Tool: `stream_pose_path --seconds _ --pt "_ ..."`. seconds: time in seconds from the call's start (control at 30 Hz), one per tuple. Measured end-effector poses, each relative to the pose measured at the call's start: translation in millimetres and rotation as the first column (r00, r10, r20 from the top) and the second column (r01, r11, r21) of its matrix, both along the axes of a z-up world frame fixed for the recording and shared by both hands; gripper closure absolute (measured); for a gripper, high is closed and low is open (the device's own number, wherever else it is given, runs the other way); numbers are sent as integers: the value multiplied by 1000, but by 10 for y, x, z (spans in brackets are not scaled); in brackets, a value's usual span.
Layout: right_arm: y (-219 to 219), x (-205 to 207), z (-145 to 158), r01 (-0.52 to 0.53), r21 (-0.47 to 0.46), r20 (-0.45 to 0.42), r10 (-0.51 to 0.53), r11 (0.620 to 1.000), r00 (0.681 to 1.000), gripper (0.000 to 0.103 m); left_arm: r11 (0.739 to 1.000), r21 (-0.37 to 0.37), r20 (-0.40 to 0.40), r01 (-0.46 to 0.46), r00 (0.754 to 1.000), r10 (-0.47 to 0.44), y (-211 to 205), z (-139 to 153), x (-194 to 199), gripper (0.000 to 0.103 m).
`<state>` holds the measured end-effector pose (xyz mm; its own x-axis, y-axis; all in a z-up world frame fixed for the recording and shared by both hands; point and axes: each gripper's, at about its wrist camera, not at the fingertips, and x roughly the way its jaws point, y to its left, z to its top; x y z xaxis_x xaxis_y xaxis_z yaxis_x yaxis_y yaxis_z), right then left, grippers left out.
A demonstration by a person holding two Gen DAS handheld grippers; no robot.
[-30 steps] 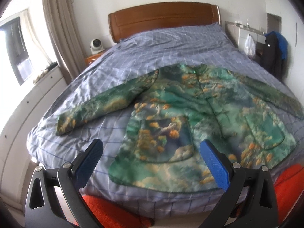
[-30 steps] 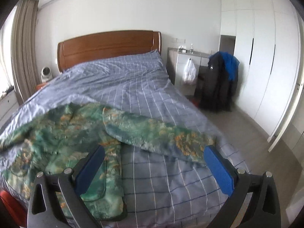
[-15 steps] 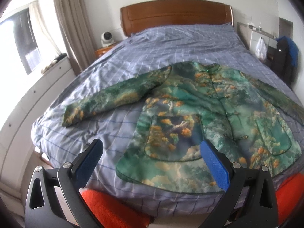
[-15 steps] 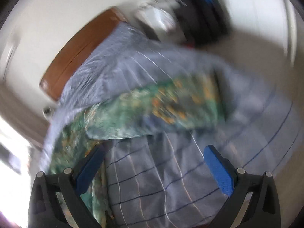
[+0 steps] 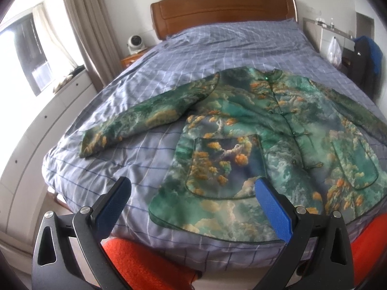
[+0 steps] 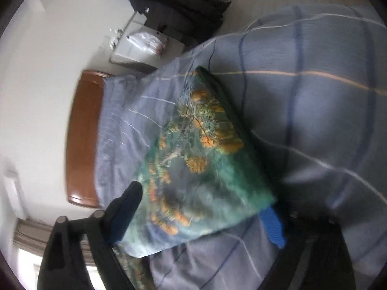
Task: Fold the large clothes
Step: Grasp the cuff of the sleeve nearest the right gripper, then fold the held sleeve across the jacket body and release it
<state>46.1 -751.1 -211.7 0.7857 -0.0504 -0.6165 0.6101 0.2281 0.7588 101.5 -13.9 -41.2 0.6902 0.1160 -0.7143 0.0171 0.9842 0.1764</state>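
Observation:
A green jacket [image 5: 261, 130] with an orange and blue print lies flat, front up, on the bed, sleeves spread out. Its left sleeve [image 5: 145, 118] reaches toward the bed's left edge. My left gripper [image 5: 193, 207] is open and empty, above the jacket's bottom hem near the foot of the bed. In the right wrist view, rolled sideways and blurred, the jacket's right sleeve [image 6: 198, 159] lies between the blue pads of my right gripper [image 6: 200, 217]. The jaws stand wide apart on either side of the sleeve.
The bed has a blue checked cover [image 5: 217, 48] and a wooden headboard [image 5: 222, 9]. An orange blanket [image 5: 150, 261] shows at the foot. A white fan [image 5: 135, 43] sits on the nightstand. Dark clothes [image 6: 179, 7] hang by a cabinet at the right.
My right gripper has rolled sideways and dropped down onto the right sleeve, which now lies between its pads. My left gripper has risen and drawn back slightly.

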Motion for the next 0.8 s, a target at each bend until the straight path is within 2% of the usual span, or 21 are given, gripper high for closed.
stream_pose_path --seconds 0.03,0.07,0.1,0.17,0.23,0.33,0.37,0.47,0.5,0.53,0.57,0.63,0.67,0.7,0.8 --pt "-9 34 -5 -7 -6 -24 7 1000 1000 47 1000 -2 -5 -6 1000 6 19 -27 12 1" --pt "-6 83 -18 -16 -9 -62 15 1000 998 78 1000 -5 -8 -10 1000 10 38 -48 13 1" --pt "-13 93 -12 -16 -3 -63 16 1000 998 87 1000 -11 -12 -15 1000 15 60 -72 17 1" --pt "-1 69 159 -2 -53 -61 -1 999 998 89 999 -26 -21 -22 1000 22 122 -121 17 1" --pt "99 148 567 -40 -180 -60 29 983 998 89 999 -37 -27 -26 999 25 175 -169 10 1" --pt "477 432 1406 -146 -383 -45 140 912 989 89 998 -57 -31 -25 999 24 244 -232 0 1" --pt "724 592 1800 -196 -466 -35 203 863 979 89 997 -68 -32 -26 999 24 270 -250 -6 1" --pt "1376 994 2556 -291 -604 -29 345 742 938 89 993 -110 -36 -34 999 30 377 -281 -26 1" --pt "1703 1174 2814 -329 -646 -33 406 688 913 89 991 -126 -37 -41 999 36 429 -284 -37 1" --pt "1956 1304 2971 -357 -670 -36 451 651 892 89 990 -134 -36 -44 999 40 460 -283 -48 1" --pt "2353 1509 3160 -399 -696 -46 518 596 854 89 987 -149 -32 -53 998 49 523 -274 -65 1" --pt "2965 1833 3327 -458 -725 -77 601 513 795 89 984 -165 -28 -67 998 63 613 -262 -92 1" --pt "3188 1923 3344 -480 -733 -94 626 483 774 89 982 -175 -27 -76 997 73 674 -255 -107 1" --pt "3533 2098 3336 -511 -741 -125 659 435 742 89 980 -180 -27 -82 997 78 714 -257 -117 1" --pt "4336 2523 3082 -589 -736 -213 711 335 670 89 975 -193 -28 -108 994 105 864 -265 -161 1"
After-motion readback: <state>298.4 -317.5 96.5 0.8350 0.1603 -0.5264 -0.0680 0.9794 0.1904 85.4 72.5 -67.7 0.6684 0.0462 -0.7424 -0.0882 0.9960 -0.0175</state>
